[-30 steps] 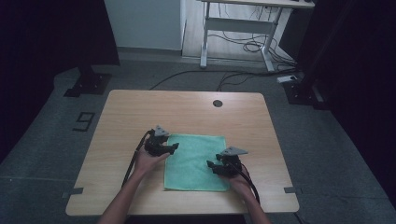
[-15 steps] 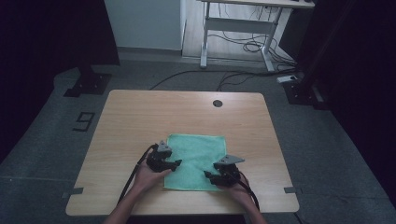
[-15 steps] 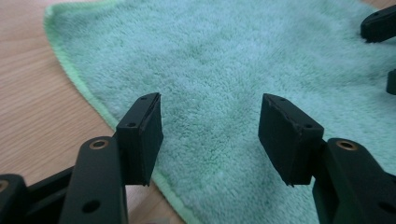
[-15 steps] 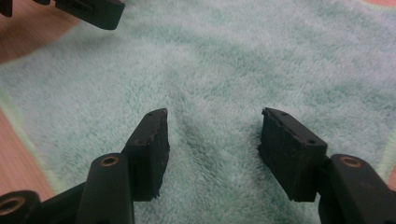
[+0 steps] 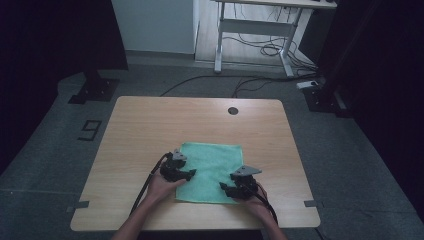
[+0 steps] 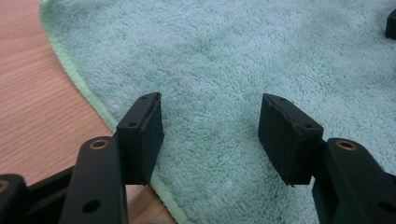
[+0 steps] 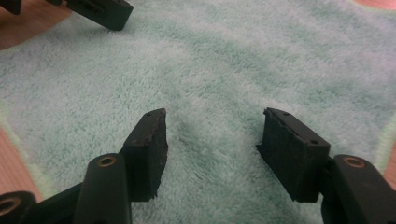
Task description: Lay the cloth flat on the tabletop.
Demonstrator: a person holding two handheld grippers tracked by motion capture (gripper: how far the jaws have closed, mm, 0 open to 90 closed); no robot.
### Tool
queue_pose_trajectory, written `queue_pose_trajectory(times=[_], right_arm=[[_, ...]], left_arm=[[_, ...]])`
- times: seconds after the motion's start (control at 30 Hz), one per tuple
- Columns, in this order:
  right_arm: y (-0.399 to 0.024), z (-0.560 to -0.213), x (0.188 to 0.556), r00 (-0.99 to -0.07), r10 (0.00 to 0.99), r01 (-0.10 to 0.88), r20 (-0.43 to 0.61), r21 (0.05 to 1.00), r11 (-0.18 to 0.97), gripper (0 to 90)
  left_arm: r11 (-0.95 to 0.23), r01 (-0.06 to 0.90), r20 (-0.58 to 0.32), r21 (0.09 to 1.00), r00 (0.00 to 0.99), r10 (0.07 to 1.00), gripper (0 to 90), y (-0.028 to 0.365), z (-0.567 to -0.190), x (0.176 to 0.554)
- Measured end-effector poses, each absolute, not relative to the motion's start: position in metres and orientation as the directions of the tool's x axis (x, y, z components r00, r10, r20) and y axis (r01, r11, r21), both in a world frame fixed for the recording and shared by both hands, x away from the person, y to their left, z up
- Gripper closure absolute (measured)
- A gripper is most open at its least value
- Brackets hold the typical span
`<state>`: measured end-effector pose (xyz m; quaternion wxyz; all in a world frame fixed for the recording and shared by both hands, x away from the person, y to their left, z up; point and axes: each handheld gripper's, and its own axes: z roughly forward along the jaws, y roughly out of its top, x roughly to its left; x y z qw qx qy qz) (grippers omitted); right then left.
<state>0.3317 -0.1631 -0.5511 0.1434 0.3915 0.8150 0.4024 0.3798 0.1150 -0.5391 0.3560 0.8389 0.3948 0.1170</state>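
We have brought both claws toward the near edge of the towel, which lies flat on the worktop. The left claw stands apart; the right claw has just been opening, nothing gripped. We judge a fold comes next.

In the left gripper view, the green towel is cut off by the top, right and bottom edges, so its far hem cannot be seen beyond the jaws. Below the jaws, the body of the left gripper is cropped by the bottom edge. A small dark shape far to the right of the jaws is clipped by the edge and cannot be identified with certainty. In the right gripper view, the towel ahead of the right gripper is blurred, and another gripper's jaw up and left is cut by the top edge. Whether the fingertips touch the towel cannot be told.
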Motion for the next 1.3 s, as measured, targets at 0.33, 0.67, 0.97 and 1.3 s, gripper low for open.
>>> queue_pose_trajectory(times=[0.33,0.67,0.97,1.3], right_arm=[[-0.148,-0.535,0.323,-0.694,0.714,0.464,0.095,0.817,0.342,41.2],[-0.127,-0.522,0.317,-0.747,0.656,0.416,0.112,0.848,0.329,40.3],[-0.114,-0.522,0.316,-0.761,0.639,0.405,0.115,0.853,0.329,40.0],[-0.101,-0.522,0.316,-0.782,0.613,0.394,0.113,0.852,0.344,38.7]], left_arm=[[-0.397,0.545,-0.041,0.739,0.624,0.781,42.1,0.127,-0.520,0.389],[-0.410,0.534,0.003,0.739,0.607,0.795,41.2,0.125,-0.514,0.402],[-0.396,0.517,0.011,0.759,0.598,0.802,45.1,0.126,-0.508,0.415],[-0.380,0.503,0.025,0.776,0.577,0.816,47.4,0.129,-0.504,0.427]])
